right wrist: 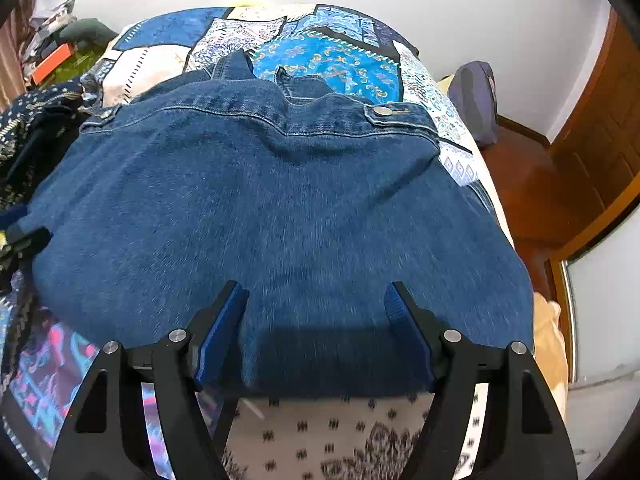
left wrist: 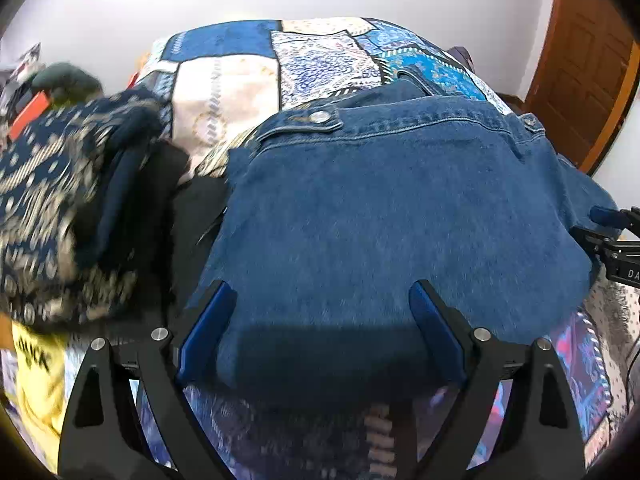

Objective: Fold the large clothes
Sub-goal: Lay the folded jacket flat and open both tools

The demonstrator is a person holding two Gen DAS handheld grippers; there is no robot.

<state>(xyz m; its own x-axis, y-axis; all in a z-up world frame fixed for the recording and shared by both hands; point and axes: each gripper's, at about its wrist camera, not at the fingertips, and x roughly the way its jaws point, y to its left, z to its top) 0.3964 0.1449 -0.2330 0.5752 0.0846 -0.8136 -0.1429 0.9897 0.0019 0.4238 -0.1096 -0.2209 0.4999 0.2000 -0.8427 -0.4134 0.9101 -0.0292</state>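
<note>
A blue denim jacket (left wrist: pixel 380 208) lies folded and flat on the patchwork bedspread (left wrist: pixel 228 88); it also fills the right wrist view (right wrist: pixel 260 208). Its waistband with metal buttons (right wrist: pixel 384 111) faces the far side. My left gripper (left wrist: pixel 324 300) is open, its blue pads over the jacket's near left edge. My right gripper (right wrist: pixel 316 300) is open over the jacket's near right edge. Neither holds cloth. The right gripper's tip shows at the right edge of the left wrist view (left wrist: pixel 612 232).
A pile of dark patterned clothes (left wrist: pixel 60 208) and a yellow garment (left wrist: pixel 36 376) lie left of the jacket. Clutter sits at the far left (right wrist: pixel 52 56). A wooden door (left wrist: pixel 580 64) and brown floor (right wrist: pixel 532 184) are on the right, past the bed's edge.
</note>
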